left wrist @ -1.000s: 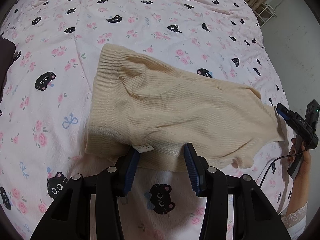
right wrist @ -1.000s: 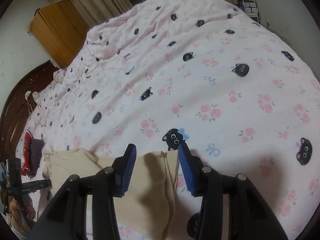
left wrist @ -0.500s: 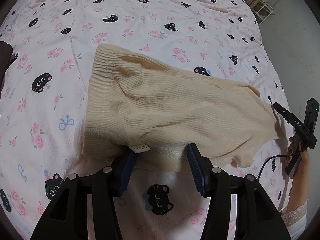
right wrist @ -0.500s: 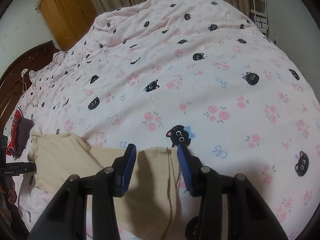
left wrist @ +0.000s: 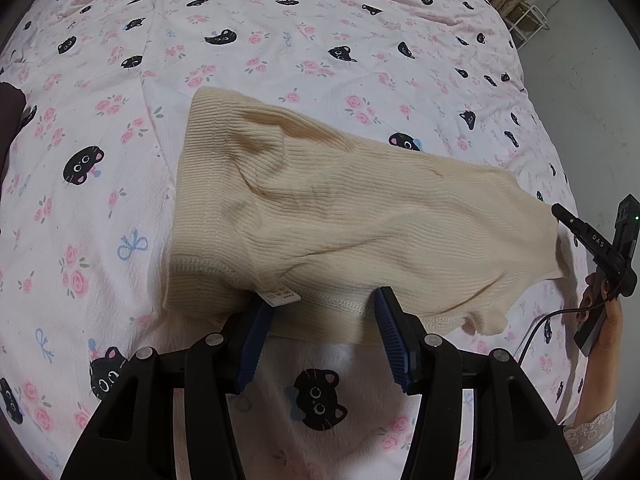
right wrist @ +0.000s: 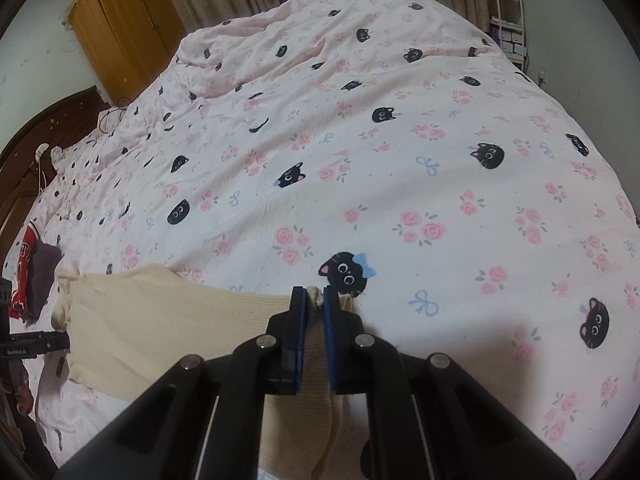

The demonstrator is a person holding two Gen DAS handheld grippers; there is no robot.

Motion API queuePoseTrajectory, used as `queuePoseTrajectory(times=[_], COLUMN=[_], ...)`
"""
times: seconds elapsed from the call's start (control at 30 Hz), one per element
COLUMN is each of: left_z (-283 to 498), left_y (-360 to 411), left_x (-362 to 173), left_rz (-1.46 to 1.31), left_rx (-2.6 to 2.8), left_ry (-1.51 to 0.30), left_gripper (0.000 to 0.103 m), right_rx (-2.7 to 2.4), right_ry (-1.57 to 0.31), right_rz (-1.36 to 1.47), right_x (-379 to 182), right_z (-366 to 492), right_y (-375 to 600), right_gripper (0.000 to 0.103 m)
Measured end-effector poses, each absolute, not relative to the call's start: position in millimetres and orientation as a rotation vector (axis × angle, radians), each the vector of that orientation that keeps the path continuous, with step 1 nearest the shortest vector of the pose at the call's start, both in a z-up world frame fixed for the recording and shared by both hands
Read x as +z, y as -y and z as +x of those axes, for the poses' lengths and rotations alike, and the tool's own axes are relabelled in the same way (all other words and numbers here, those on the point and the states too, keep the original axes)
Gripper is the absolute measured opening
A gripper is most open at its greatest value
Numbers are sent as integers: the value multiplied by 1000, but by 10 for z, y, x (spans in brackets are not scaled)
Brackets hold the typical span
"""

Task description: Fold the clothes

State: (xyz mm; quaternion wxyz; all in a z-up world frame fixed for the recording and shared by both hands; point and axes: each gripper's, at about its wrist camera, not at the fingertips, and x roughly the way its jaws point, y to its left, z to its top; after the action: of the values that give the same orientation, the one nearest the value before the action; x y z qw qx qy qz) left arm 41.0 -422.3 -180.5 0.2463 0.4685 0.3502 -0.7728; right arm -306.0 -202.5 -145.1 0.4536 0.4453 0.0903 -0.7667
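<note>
Here, a cream ribbed garment [left wrist: 340,216] is seen spread across the pink bedcover [left wrist: 280,40] printed with black cat faces and roses, directly ahead of the left gripper [left wrist: 320,320]. The left gripper's jaws are held wide apart, with the stitched hem of the garment lying between and just beyond the blue pads [left wrist: 390,332]; a small white care label [left wrist: 282,297] is seen just beside the left-hand pad. No cloth is pinched there.

The right gripper [right wrist: 316,300] is closed narrowly on a bunched edge of the same garment [right wrist: 160,320], a small tuft of fabric being squeezed between its pads [right wrist: 298,320]. From that grip the cloth is stretched away to the left of the right gripper, flat on the bedcover [right wrist: 400,140].

In the left wrist view the right gripper [left wrist: 592,240] is found at the far right end of the garment, held by a hand [left wrist: 604,312]. Far to the left of the right gripper, dark and red clothing [right wrist: 32,272] is seen lying; a wooden cabinet [right wrist: 120,32] stands beyond the bed.
</note>
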Motion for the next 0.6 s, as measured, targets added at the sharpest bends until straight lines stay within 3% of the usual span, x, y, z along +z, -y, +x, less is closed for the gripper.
queuePoseTrajectory(times=[0.2,0.27,0.33,0.43,0.6], left_z=[401,396,397,401,417], left_y=[4218,4213,4212,4210,4207], left_x=[-1806,-1808,-1808,-1803,-1790], left_rz=[1284,1287,1288,1285,1286], left_rx=[-2106,-2106,-2106,-2106,-2105], left_ry=[-946,-941,-941,-942,-947], left_gripper=[48,48,48,48,48], right_rx=[-1907,-1913,-1906,-1970,-1947], right_ry=[-237,-254,-211,-145,104], right_rz=[1167,1198,1221,1217,1302], right_x=[-1578,-1671,-1696,-1600,-1475], right_z=[-3138,-3155,-3194,-3254,-3319], right_y=[2045,2061,2031,1897,1464], right_gripper=[10,19,22,52,53])
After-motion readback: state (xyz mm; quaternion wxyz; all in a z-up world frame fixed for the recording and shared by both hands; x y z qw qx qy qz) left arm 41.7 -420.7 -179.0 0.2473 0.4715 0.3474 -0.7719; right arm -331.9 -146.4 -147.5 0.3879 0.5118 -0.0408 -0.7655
